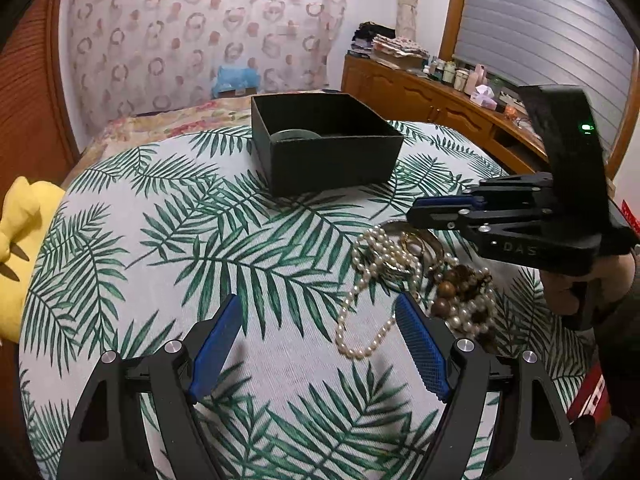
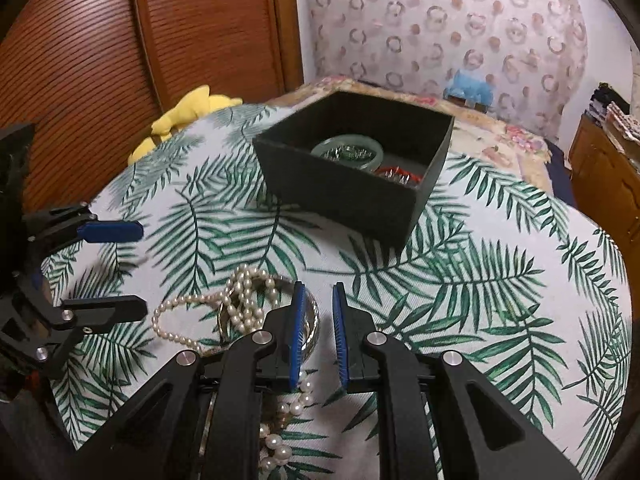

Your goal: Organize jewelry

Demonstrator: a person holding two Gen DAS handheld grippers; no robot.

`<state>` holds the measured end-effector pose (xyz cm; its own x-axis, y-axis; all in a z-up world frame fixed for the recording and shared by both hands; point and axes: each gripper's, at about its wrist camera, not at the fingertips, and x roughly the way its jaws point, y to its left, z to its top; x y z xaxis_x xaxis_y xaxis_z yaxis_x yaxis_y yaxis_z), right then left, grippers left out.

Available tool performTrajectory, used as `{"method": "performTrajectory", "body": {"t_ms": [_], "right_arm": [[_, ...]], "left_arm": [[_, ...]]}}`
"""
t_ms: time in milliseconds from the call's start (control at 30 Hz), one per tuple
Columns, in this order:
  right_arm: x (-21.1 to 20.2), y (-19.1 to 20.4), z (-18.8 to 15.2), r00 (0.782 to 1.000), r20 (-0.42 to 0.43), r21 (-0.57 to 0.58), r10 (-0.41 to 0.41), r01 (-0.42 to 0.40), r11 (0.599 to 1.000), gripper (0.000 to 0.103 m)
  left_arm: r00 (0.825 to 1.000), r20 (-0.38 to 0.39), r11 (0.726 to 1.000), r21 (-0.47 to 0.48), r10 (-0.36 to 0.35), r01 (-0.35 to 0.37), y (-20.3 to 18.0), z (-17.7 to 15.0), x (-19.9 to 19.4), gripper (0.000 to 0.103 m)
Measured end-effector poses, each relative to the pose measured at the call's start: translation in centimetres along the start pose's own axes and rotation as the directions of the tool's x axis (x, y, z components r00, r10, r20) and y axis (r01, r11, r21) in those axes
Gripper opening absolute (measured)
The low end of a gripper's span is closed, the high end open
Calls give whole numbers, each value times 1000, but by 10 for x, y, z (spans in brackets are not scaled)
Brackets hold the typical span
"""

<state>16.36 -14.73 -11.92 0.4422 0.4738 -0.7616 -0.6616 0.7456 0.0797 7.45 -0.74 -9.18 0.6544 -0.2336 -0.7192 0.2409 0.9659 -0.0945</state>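
Jaws wide on the left gripper [image 1: 318, 316], narrow and empty on the right gripper [image 2: 318, 296] — its frame hides part of the pearl necklace [image 2: 240, 300]; the black box [image 2: 400, 208] wall cuts off a green bangle [image 2: 348, 152].

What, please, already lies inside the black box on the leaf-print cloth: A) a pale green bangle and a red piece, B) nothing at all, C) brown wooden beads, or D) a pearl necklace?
A: the right wrist view looks into the black box and shows a pale green bangle beside a red piece, while the pearl necklace lies outside on the cloth.
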Motion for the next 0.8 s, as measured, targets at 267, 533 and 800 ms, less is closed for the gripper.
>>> {"method": "performTrajectory", "body": {"t_ms": [267, 533, 800], "right_arm": [[11, 1, 1, 999, -44, -18, 9, -10, 1000, 15], [5, 3, 3, 999, 13, -4, -40, 40, 999, 5], [-8, -3, 13, 994, 81, 39, -70, 68, 997, 5]], "left_arm": [[1000, -6, 1000, 7, 2, -2, -4, -2, -2, 76], [1000, -20, 1000, 3, 0, 0, -3, 3, 7, 75], [998, -58, 999, 40, -31, 33, -8, 21, 33, 58]]}}
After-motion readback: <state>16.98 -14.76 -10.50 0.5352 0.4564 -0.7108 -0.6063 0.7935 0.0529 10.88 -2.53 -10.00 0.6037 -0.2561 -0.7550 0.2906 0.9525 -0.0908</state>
